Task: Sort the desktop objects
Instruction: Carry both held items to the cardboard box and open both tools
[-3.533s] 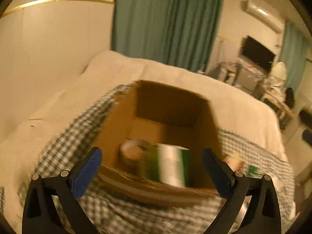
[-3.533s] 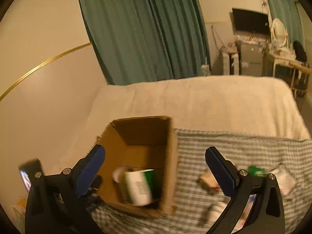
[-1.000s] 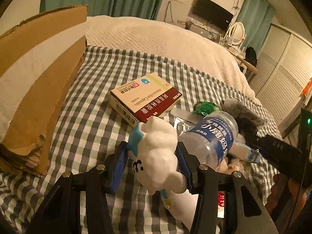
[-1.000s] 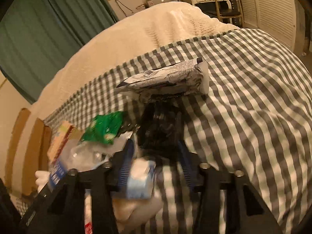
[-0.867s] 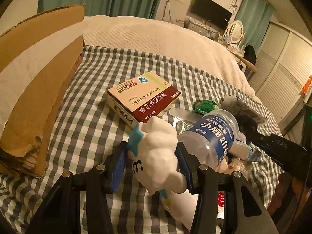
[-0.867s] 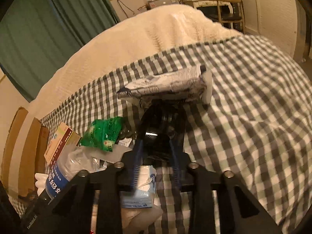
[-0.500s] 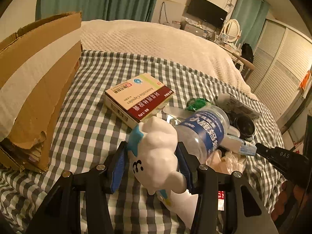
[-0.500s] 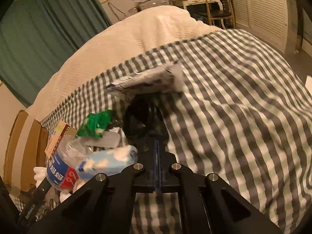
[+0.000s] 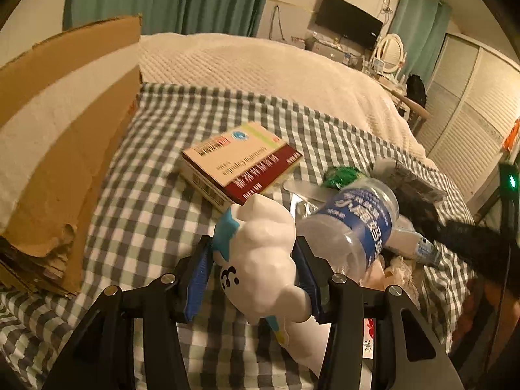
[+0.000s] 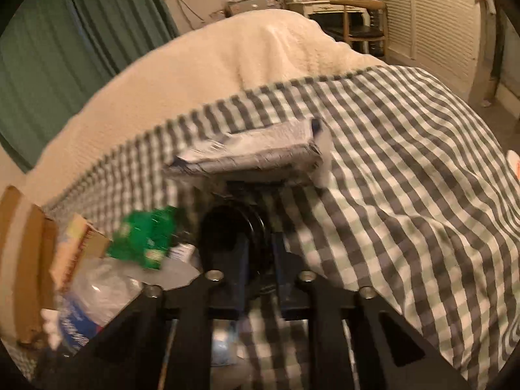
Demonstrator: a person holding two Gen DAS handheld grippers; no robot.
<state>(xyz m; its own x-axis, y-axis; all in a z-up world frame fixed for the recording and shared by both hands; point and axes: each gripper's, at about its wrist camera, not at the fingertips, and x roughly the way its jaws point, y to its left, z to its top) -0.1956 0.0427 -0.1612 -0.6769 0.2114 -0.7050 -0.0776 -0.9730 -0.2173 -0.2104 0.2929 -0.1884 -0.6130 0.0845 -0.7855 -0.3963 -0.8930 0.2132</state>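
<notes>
My left gripper (image 9: 256, 271) is shut on a white cloud-shaped toy (image 9: 263, 253) with blue trim and holds it over the checked cloth (image 9: 156, 195). Beyond it lie a red and cream medicine box (image 9: 240, 162), a clear water bottle (image 9: 354, 224) with a blue label and a green packet (image 9: 341, 175). My right gripper (image 10: 260, 260) is narrowly closed around a round black object (image 10: 234, 227) on the cloth. A grey printed pouch (image 10: 247, 156) lies just beyond it. The green packet (image 10: 146, 237) and the bottle (image 10: 94, 295) lie to its left.
An open cardboard box (image 9: 58, 143) stands at the left on the checked cloth, also seen at the far left of the right wrist view (image 10: 16, 260). A cream bedspread (image 9: 260, 68) lies behind. A small tube (image 9: 412, 243) lies right of the bottle.
The left gripper took the white toy and has lifted slightly with it. The right gripper moved down to the pile, shut fully, and now its fingers sit around the black object.
</notes>
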